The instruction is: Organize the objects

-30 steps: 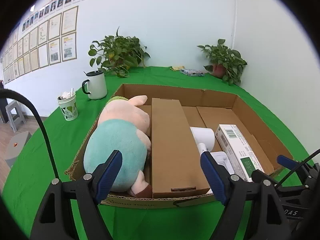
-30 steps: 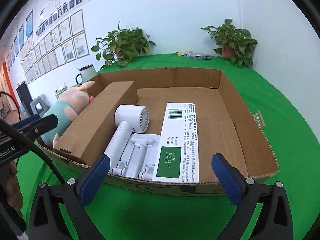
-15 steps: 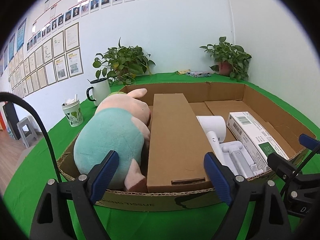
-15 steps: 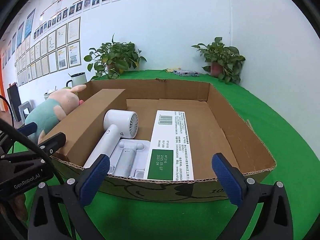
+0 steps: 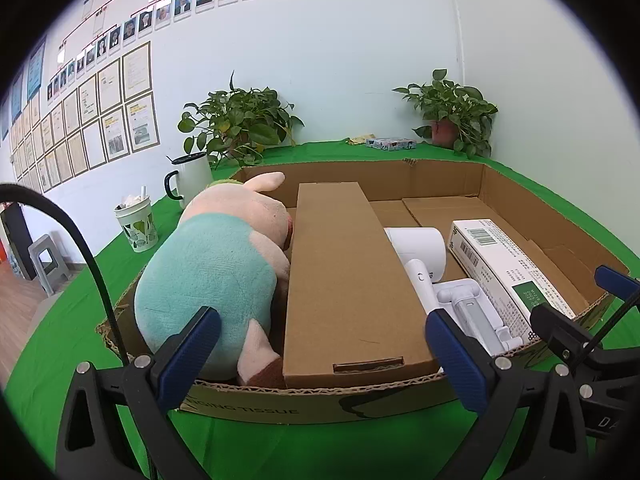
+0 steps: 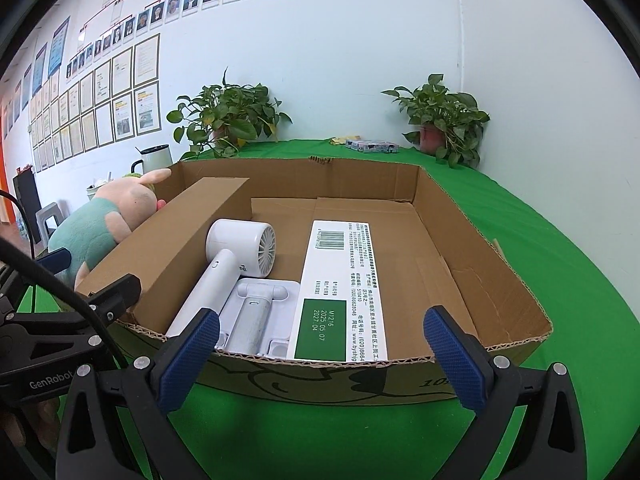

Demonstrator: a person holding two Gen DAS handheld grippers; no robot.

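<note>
The big open brown cardboard tray (image 5: 500,184) sits on the green cloth table (image 6: 560,248). Inside it, the long brown cardboard box (image 5: 344,276) points away. The soft pink and teal plush pig (image 5: 216,264) lies beside it. The left gripper (image 5: 320,356) is opening with nothing between its jaws. The right gripper (image 6: 320,356) is wide and empty.

The left gripper (image 5: 322,354) fills the bottom of the left wrist view, its two blue-padded fingers (image 5: 188,356) angled inward from black frames at lower left and lower right. Its jaws are opening, standing wide with nothing pressed between the pads. The right gripper (image 6: 320,354) sits the same way along the bottom of the right wrist view, blue pads (image 6: 454,358) spread far apart and gripping nothing. Each gripper's black frame shows at the other view's edge.
</note>
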